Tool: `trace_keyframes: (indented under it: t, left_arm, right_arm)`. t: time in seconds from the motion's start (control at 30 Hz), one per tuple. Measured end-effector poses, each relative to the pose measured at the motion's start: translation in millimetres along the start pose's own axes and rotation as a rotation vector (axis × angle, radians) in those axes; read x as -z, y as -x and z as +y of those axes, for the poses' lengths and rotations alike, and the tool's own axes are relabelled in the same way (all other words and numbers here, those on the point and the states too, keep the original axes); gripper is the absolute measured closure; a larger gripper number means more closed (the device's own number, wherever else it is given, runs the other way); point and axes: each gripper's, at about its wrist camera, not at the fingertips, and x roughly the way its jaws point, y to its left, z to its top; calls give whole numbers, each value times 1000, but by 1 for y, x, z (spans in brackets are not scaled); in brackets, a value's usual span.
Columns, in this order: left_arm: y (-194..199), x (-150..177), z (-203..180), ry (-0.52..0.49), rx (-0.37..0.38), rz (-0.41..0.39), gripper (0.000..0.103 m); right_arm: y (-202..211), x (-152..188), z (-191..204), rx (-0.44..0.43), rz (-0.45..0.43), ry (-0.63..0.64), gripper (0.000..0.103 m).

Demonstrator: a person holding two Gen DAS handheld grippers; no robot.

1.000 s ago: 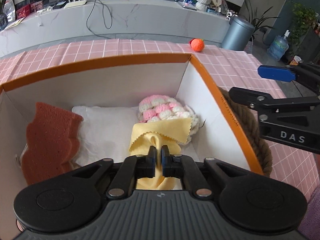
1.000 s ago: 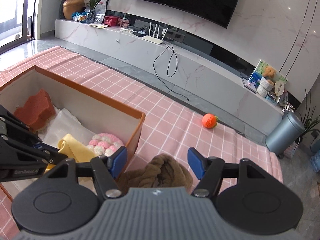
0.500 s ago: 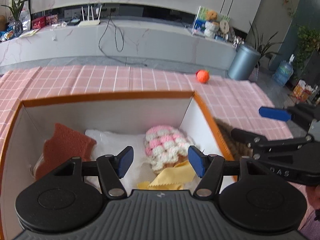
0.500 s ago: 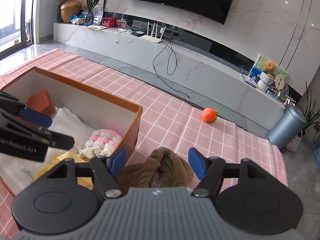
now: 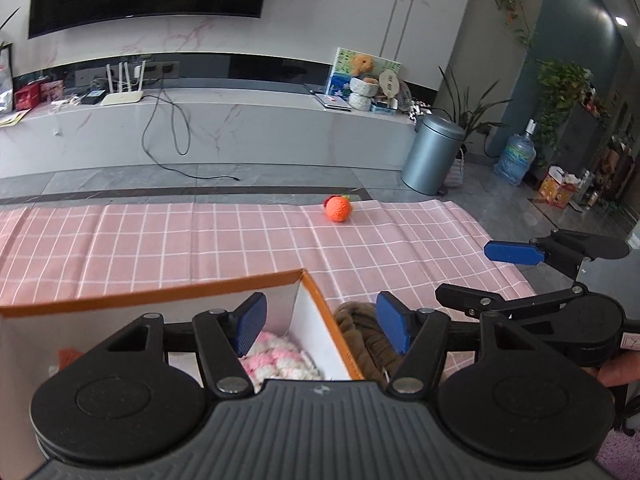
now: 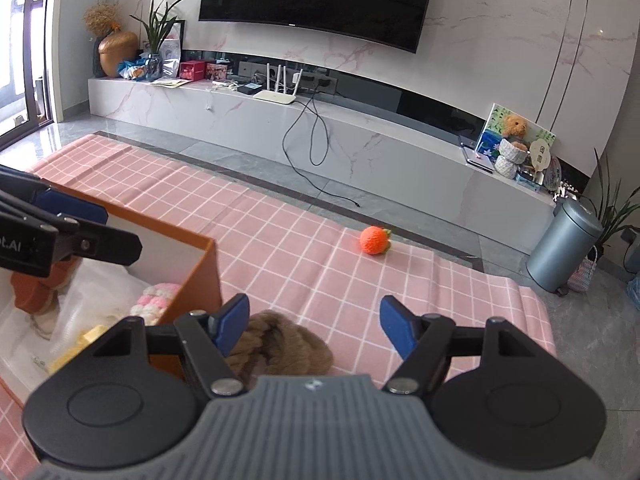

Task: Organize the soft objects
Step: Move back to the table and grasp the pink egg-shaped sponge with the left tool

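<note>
An orange-rimmed box [image 5: 160, 294] [image 6: 204, 268] holds a pink-and-white knitted piece [image 5: 280, 362] [image 6: 154, 300], a yellow cloth [image 6: 86, 340], a red-brown sponge [image 6: 30, 294] and a white cloth [image 6: 100, 292]. A brown knitted bundle [image 5: 362, 340] [image 6: 280, 348] lies on the pink checked cloth right of the box. An orange knitted ball [image 5: 338, 209] [image 6: 374, 241] lies farther off. My left gripper [image 5: 322, 328] is open and empty above the box's right corner. My right gripper [image 6: 314, 330] is open and empty above the brown bundle.
The pink checked cloth [image 5: 200, 240] ends at grey floor at the back and right. A grey bin [image 5: 432, 154] [image 6: 564, 248] stands on the floor beyond it. A long marble TV bench [image 6: 320, 136] runs along the back wall.
My left gripper opened, let go of the yellow cloth inside the box, then rose and tilted up to the right. My right gripper rose a little and stayed open.
</note>
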Motion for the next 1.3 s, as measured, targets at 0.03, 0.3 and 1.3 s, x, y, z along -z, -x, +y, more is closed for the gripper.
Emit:
trace_keyframes:
  t: [0.03,0.3,1.3]
  left_arm:
    - [-4,-2,-2,-16,12,8,30]
    - [-37,0,-41,-221,205,158,38]
    - [-112,83,-121,-806,108,670,44]
  right_arm:
    - [-3,3,-5,9,3,-2,32]
    - [-12,34,-38,25,45,-87,35]
    - [7,123,-48,-91,148,-270,36]
